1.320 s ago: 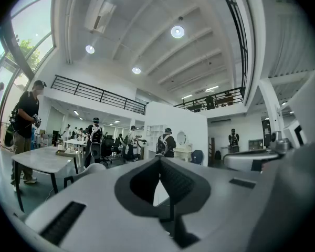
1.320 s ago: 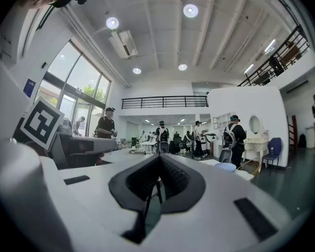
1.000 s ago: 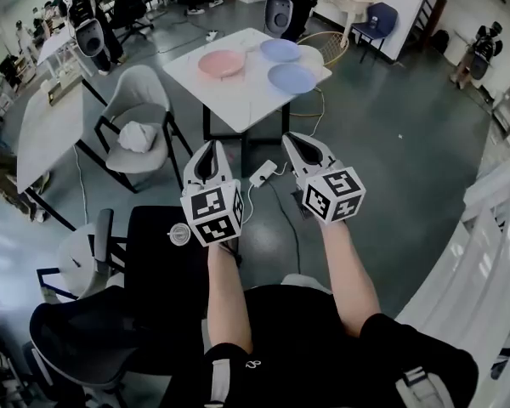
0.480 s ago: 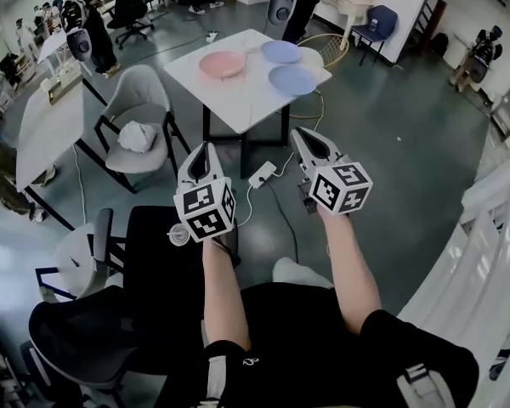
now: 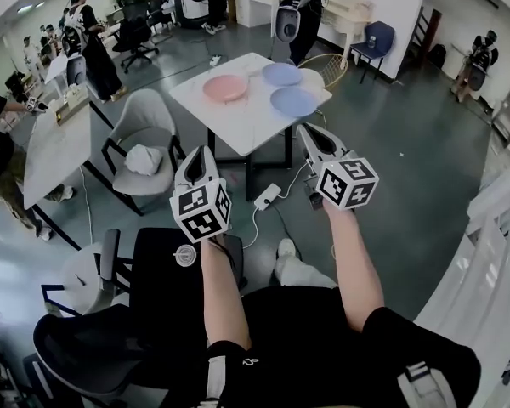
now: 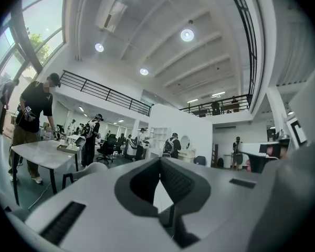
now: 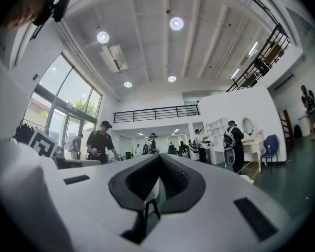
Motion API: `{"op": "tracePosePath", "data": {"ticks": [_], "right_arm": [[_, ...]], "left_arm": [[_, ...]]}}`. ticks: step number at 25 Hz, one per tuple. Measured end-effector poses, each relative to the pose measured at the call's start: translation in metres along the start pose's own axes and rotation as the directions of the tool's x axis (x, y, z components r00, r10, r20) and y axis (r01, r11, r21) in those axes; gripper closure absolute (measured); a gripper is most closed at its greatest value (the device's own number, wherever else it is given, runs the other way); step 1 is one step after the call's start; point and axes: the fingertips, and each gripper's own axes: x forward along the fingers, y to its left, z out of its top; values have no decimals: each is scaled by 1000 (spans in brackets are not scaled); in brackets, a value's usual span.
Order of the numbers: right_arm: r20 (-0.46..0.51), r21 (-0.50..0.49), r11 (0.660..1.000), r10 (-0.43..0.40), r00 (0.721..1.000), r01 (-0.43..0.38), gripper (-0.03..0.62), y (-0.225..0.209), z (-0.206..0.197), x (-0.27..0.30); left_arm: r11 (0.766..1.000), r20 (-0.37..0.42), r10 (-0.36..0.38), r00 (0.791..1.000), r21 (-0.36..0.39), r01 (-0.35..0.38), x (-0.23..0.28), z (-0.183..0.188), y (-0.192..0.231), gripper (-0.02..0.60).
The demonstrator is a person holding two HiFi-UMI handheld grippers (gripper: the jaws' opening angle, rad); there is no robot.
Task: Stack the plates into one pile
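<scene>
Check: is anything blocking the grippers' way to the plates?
Nothing visible does: only floor separates the left gripper and right gripper from the pink plate and two blue plates on the table; the grey chair stands aside.

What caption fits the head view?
Both shut, left claw and right claw face a table with pink plate, blue plates.

Left gripper (image 5: 201, 151), right gripper (image 5: 307, 129) level (closed).

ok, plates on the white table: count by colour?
Pink plate: 1
Blue plates: 2
Total: 3, none stacked yet.
</scene>
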Motion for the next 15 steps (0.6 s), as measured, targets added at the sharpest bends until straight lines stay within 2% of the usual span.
{"op": "tracePosePath", "data": {"ticks": [6,11,15], "right_arm": [[24,-3,1000,23,999,-23,588,-14,1,17],[4,7,998,64,998,-64,588,-35,-15,59],[-9,14,998,54,998,-54,588,-72,-22,86]], "left_arm": [[998,77,63,995,-21,-61,10,12,22,566],[997,53,72,996,-8,-72,56,0,25,566],[995,66,93,993,11,-94,96,-2,20,566]]}}
